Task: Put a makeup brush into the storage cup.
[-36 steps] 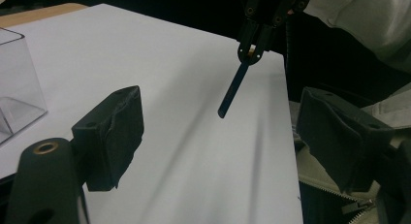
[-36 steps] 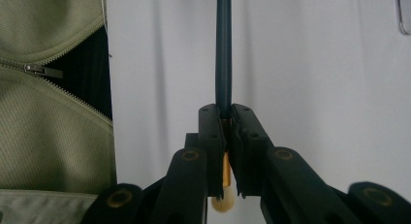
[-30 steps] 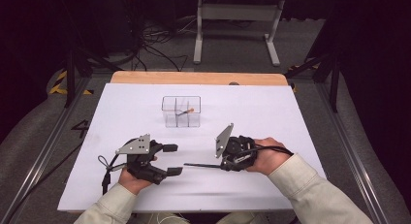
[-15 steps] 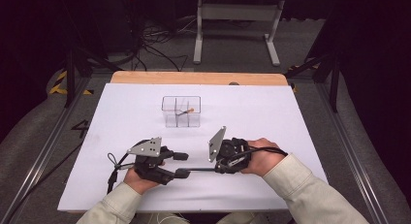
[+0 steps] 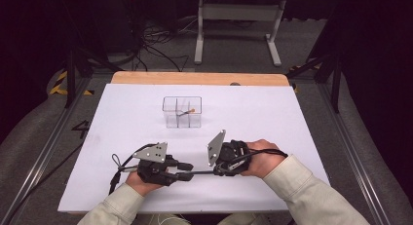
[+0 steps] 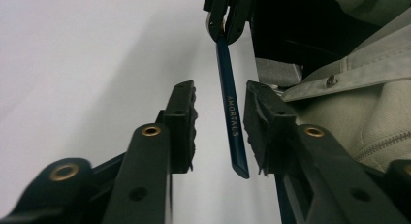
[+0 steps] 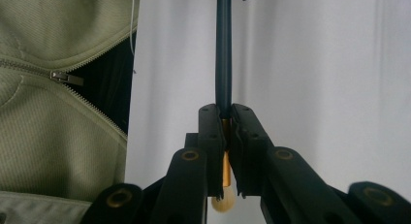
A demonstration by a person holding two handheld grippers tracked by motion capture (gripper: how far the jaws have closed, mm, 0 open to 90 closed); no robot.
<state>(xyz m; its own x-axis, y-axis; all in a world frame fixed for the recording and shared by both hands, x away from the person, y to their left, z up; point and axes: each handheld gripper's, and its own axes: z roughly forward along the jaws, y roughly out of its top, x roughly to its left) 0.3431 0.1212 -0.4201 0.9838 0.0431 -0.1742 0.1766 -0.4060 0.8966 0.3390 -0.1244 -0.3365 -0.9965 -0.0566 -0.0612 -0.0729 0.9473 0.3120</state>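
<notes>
Low in the high view we've got both hands on the white table (image 5: 302, 122), left gripper (image 5: 187, 170) and right gripper (image 5: 217, 170) pointing at each other, clear box (image 5: 182, 112) sitting further up. Right gripper is clamped tight on a dark blue pencil (image 5: 200, 173). The left gripper view shows the pencil (image 6: 231, 117) between its closing jaws, pads not touching. The right gripper view shows the gold ferrule (image 7: 225, 168).

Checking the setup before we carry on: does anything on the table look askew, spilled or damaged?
Nothing stands out. The dark blue pencil is clamped at its eraser end by the right gripper and reaches between the left gripper fingers, which have just been closing. The clear divided box stands upright on the white table.
</notes>
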